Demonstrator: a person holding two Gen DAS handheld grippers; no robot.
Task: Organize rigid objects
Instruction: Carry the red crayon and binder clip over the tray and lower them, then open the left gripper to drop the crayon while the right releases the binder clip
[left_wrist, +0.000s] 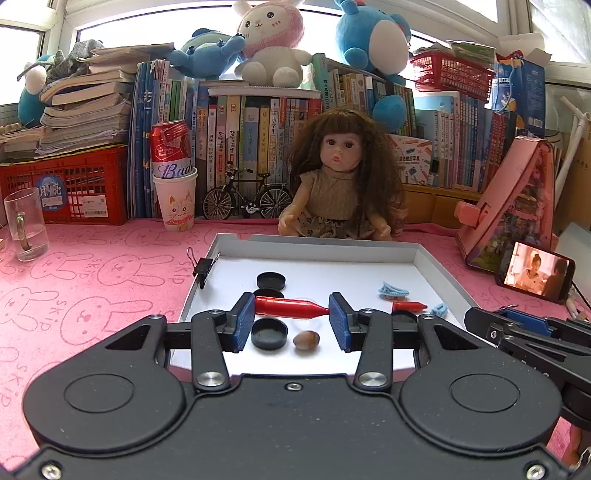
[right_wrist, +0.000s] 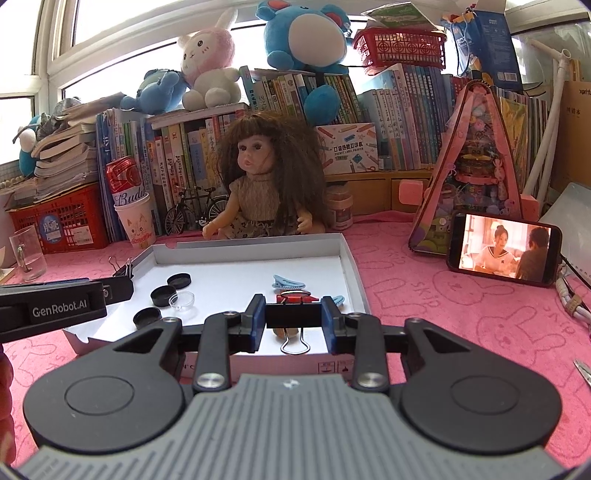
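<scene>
The left gripper (left_wrist: 291, 320) pinched a red crayon (left_wrist: 291, 308) end to end between its blue pads, holding it level above the white tray (left_wrist: 424, 254). Below it in the tray lay 3 black caps (left_wrist: 269, 332), a brown nut (left_wrist: 306, 339), another red crayon (left_wrist: 409, 306) and 2 blue hair clips (left_wrist: 393, 290).

The right gripper (right_wrist: 293, 318) clamped a black binder clip (right_wrist: 293, 314) across its body, the wire handle hanging down toward the camera (over the tray's near edge). A second binder clip (right_wrist: 123, 267) sat on the tray's left rim. A clear lid (right_wrist: 181, 298) lay beside the caps.

Behind the tray sat a doll (right_wrist: 255, 184); a phone (right_wrist: 504, 253) stood on the pink cloth (right_wrist: 443, 302) to the right.
</scene>
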